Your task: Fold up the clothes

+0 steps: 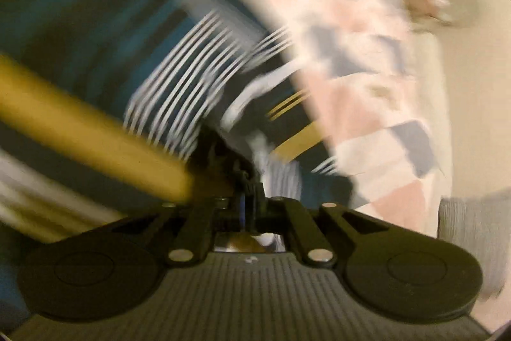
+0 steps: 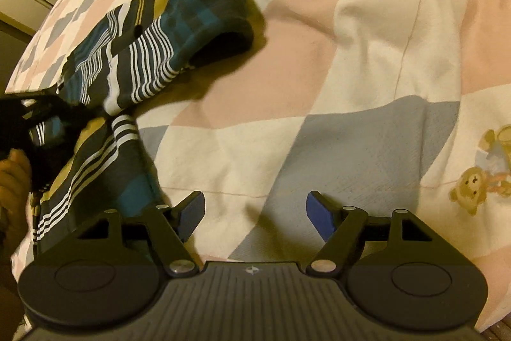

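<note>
Spread blue pads of the right gripper (image 2: 255, 218) hover empty over the checked bedspread (image 2: 367, 31), while the left gripper (image 1: 248, 181) pinches one striped teal, navy and mustard garment (image 2: 166, 31) lying ahead-left.

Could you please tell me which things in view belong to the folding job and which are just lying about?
Part of the job:
- striped garment, dark with teal, mustard and white bands
- left gripper, jaws shut on the garment
- right gripper, jaws open and empty

Just there:
- checked bedspread under the garment
- bear print on it
</note>
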`<state>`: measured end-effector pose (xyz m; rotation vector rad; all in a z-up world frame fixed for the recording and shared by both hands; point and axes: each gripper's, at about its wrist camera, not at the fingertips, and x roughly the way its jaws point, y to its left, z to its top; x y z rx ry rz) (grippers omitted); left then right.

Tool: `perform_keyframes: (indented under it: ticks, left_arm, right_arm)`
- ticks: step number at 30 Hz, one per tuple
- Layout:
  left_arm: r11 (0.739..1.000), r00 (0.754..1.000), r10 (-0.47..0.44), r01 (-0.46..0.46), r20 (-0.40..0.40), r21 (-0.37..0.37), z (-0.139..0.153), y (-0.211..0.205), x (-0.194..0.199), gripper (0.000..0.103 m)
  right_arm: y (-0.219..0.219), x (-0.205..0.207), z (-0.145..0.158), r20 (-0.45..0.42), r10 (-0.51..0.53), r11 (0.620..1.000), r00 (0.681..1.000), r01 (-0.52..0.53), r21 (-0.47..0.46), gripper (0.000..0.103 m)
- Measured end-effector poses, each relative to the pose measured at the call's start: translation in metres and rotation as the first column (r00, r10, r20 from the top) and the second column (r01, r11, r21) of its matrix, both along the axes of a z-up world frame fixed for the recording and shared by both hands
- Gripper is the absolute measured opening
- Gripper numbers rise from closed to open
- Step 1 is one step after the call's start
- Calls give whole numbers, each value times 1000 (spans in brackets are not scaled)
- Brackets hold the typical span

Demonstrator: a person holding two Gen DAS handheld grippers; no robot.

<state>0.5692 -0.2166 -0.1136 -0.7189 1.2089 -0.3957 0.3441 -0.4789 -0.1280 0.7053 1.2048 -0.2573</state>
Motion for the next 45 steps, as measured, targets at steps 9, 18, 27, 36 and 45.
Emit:
perform_keyframes:
  ticks: [9,18,27,36,45]
  left_arm:
    - [925,864,6,-196,503,326,119,153,14,1]
    - [836,975,66,-169,210,522,-4,243,28,2]
    - [901,874,-59,-161,482,403,65,232,19,2]
    - [691,992,-73,-25,104,722,-44,264,45,17]
    - [861,949,-33,-132,312,491,16,254,19,17]
  right_arm:
    - [20,25,14,41,37,999,998,-37,-9,73]
    - [73,51,9,18,135,991,991,-136,1,73]
    - [100,62,9,-18,165,986,986,-165,-22,76]
    - [121,63,4,-41,183,983,982,-184,-27,82]
    - [125,62,12,-7,161,984,987,-161,-73,81]
